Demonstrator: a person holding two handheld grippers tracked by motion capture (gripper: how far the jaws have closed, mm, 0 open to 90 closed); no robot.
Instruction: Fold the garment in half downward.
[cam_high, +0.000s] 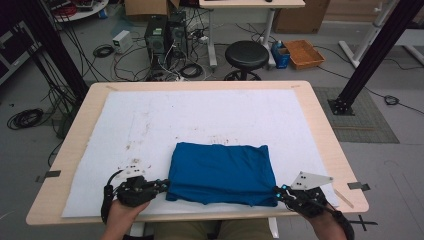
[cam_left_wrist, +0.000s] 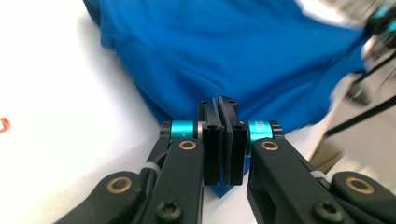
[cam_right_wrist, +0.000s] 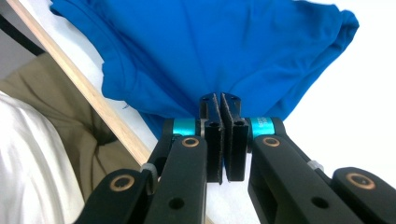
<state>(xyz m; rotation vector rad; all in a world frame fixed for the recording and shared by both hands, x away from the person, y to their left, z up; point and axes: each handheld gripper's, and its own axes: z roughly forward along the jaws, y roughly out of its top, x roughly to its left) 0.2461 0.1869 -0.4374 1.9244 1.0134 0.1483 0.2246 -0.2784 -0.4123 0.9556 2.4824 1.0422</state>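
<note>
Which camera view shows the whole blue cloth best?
The high view: the folded blue cloth lies whole on the white sheet. Each gripper view shows only the part around a pinched corner.

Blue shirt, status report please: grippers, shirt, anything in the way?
Left gripper shut on blue shirt, near left corner. Right gripper shut on near right corner. Shirt folded, lying on white mat. Nothing in the way.
</note>
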